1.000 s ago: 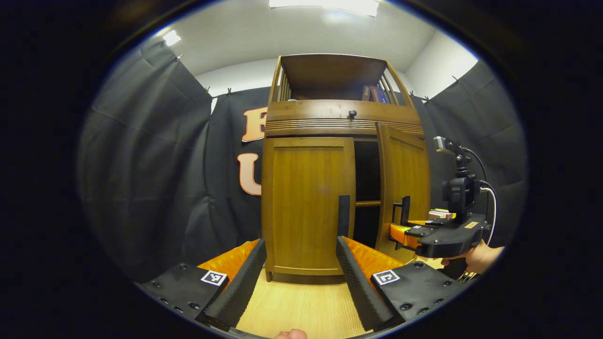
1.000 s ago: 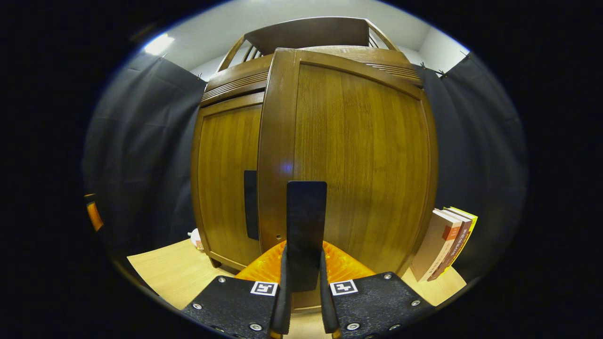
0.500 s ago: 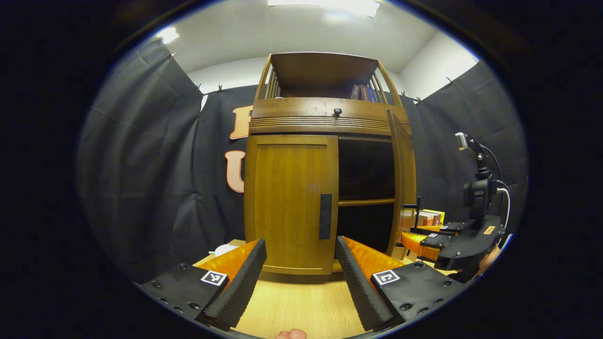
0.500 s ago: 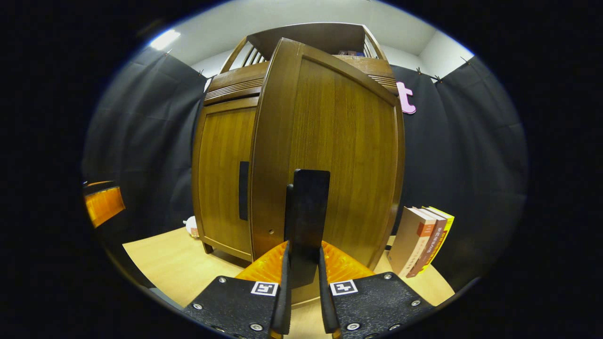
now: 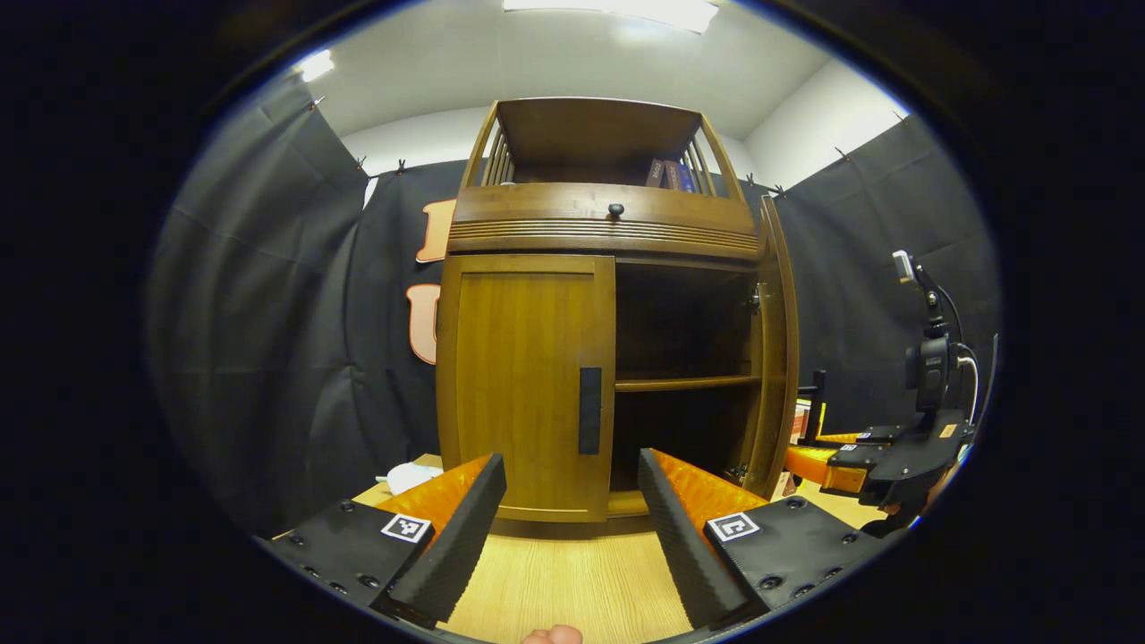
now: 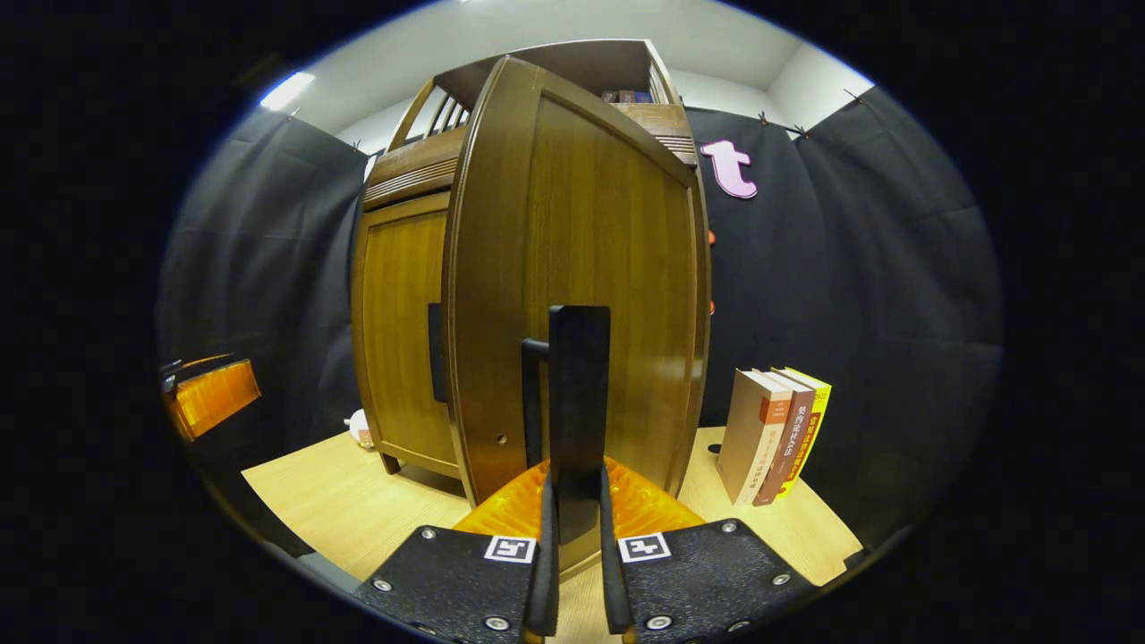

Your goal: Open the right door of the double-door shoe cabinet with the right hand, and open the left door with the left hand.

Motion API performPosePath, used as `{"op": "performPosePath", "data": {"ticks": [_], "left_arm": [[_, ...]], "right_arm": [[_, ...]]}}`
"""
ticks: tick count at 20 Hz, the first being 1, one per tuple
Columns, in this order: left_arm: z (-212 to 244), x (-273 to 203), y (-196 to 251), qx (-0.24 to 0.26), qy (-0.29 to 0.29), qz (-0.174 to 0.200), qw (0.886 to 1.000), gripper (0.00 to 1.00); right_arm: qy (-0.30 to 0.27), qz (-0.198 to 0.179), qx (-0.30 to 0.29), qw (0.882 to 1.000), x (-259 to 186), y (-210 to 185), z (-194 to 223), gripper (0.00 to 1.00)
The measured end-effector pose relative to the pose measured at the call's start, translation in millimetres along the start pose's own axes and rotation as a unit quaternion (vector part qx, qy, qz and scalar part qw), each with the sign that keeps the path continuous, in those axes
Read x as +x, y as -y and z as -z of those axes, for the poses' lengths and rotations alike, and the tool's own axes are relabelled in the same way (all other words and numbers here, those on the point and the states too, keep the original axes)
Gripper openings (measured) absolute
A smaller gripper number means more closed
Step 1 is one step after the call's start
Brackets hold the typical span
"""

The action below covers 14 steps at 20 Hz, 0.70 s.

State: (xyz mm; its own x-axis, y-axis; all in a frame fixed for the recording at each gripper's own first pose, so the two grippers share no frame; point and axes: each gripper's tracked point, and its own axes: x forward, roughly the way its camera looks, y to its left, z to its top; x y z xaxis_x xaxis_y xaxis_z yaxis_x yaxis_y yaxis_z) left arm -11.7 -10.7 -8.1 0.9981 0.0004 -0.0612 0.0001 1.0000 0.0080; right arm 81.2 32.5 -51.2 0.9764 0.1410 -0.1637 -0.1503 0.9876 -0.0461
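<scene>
Wooden right door (image 6: 572, 268) stands swung wide, and your right gripper (image 6: 572, 572) has its fingers pinched on that door's black handle (image 6: 579, 394) at 12 o'clock. Your left gripper (image 5: 568, 528) hangs with jaws spread wide, aimed at the shut left door (image 5: 523, 385). Its black handle (image 5: 589, 410) sits at 12 o'clock, near the door's inner edge. I'd call the panel rigid and hinged, likely light; take the stiff bar mid-length and pull along the arc.

Black cloth (image 5: 268, 340) drapes the booth on every side below a white ceiling (image 5: 537, 63) with bright light panels (image 5: 626, 11). The surface (image 6: 340, 501) is pale wood.
</scene>
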Motion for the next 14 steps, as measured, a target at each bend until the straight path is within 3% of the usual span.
{"op": "performPosePath", "data": {"ticks": [3,4,9,12,13,14], "left_arm": [[1.4,-0.6,1.5,0.001,-0.001,0.0,1.0,0.94],[1.6,-0.6,0.9,0.001,-0.001,0.0,1.0,0.94],[0.9,3.5,5.0,0.006,-0.003,0.005,1.0,0.94],[1.9,4.0,8.8,0.002,-0.005,0.009,1.0,0.99],[3.0,3.9,9.6,0.0,-0.007,0.011,1.0,0.99],[4.2,4.1,10.5,0.0,-0.009,0.012,1.0,0.98]], "right_arm": [[0.004,0.021,0.004,1.0,-8.9,16.7,1.6,0.19],[0.004,0.03,0.007,1.0,-12.4,23.6,1.1,0.15],[-0.004,0.043,0.01,0.999,-20.9,46.2,3.0,0.12],[0.002,0.079,-0.009,0.997,-25.3,74.7,3.8,0.12],[0.002,0.094,-0.011,0.996,-28.9,91.4,3.6,0.05],[0.003,0.094,0.0,0.996,-33.0,96.0,2.2,0.11]]}}
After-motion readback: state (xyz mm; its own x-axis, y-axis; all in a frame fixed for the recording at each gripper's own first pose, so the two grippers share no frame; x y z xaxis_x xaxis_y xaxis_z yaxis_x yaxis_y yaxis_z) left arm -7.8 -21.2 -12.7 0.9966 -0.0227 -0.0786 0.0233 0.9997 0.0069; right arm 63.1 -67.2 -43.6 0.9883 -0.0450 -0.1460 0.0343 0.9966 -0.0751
